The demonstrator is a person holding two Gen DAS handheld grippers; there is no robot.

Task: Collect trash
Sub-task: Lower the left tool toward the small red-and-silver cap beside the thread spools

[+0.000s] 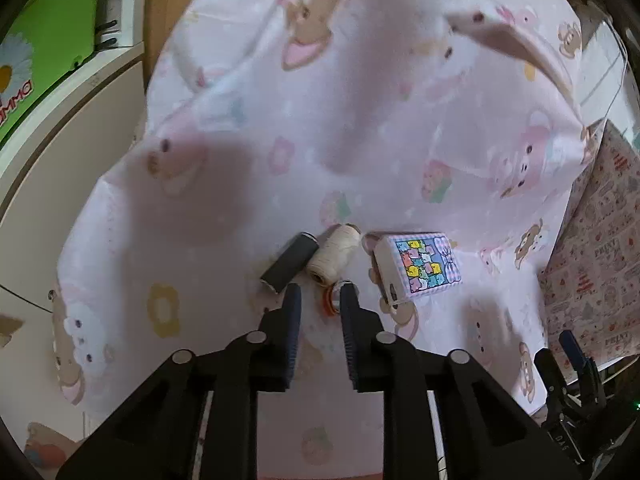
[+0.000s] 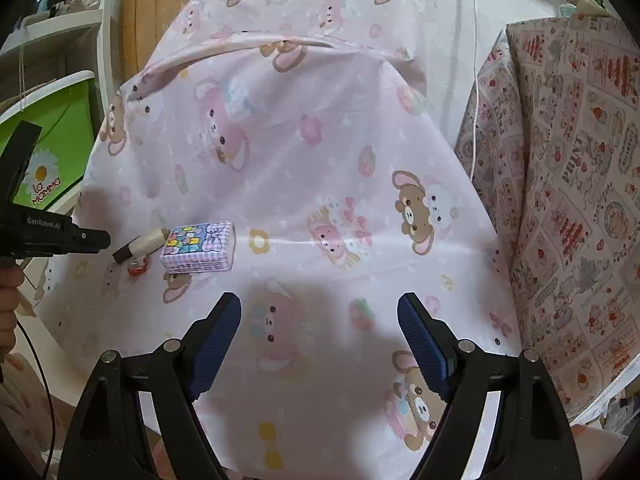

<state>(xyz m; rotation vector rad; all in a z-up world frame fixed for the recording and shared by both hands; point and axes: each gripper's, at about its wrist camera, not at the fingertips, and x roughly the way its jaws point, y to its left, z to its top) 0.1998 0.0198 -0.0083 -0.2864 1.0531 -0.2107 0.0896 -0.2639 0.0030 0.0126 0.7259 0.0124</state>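
Observation:
On a pink cartoon-bear sheet point(image 1: 248, 184) lie a black thread spool point(image 1: 290, 262), a cream thread spool point(image 1: 334, 254), a small orange-rimmed roll point(image 1: 330, 300) and a checked pastel tissue pack point(image 1: 420, 266). My left gripper point(image 1: 320, 294) hovers just short of the spools, jaws partly apart and empty, its right fingertip beside the orange roll. My right gripper point(image 2: 320, 308) is open and empty over bare sheet, right of the tissue pack point(image 2: 198, 250). The cream spool point(image 2: 146, 244) and orange roll point(image 2: 137, 268) show at far left there, beside the left gripper's body point(image 2: 52, 236).
A green box with a daisy logo point(image 1: 24, 64) and a white shelf stand left of the bed. A strawberry-print quilt point(image 2: 572, 184) is piled on the right. A white cable point(image 2: 476, 80) runs along the quilt edge. A wooden door point(image 2: 160, 4) is behind.

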